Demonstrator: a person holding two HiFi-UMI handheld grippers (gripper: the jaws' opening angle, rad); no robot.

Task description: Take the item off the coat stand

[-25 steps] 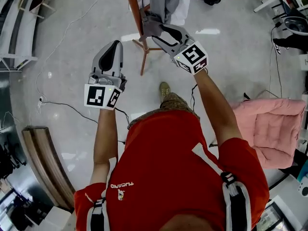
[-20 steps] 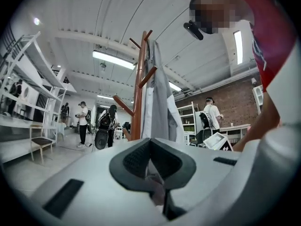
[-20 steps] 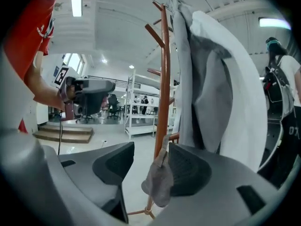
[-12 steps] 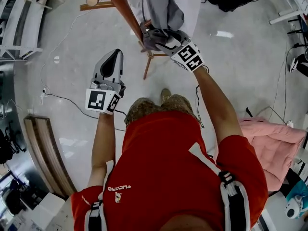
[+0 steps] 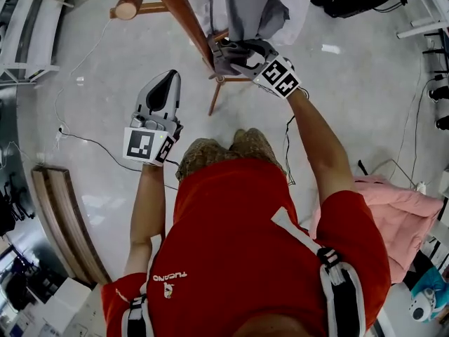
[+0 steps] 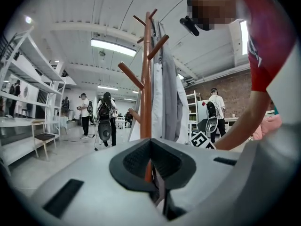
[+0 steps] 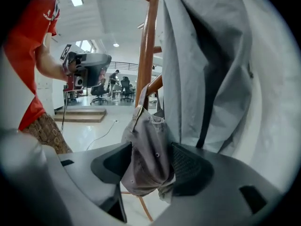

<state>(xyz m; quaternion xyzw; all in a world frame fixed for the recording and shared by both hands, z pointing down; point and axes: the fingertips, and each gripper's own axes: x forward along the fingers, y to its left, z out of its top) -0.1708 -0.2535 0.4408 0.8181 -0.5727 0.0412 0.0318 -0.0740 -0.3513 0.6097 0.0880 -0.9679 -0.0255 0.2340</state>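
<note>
A grey cap (image 7: 148, 154) hangs by its strap from a low peg of the wooden coat stand (image 7: 146, 46). It dangles between the wide-apart jaws of my right gripper (image 7: 149, 171), and the right-hand pad lies against the fabric without pinching it. From above, the right gripper (image 5: 228, 51) is at the cap (image 5: 219, 55) beside the stand's pole (image 5: 184, 12). A grey garment (image 7: 211, 69) hangs on the stand just behind the cap. My left gripper (image 5: 167, 79) is held off to the left, shut and empty, pointing at the stand (image 6: 147, 79).
The stand's feet (image 5: 214, 93) spread on the pale floor ahead of my shoes. A pink cushioned chair (image 5: 400, 216) is at the right and a wooden bench (image 5: 66, 237) at the left. A cable (image 5: 91, 146) runs across the floor. People stand far off (image 6: 106, 119).
My right gripper has moved in on the stand and its jaws have spread around the hanging cap. The left gripper has barely shifted.
</note>
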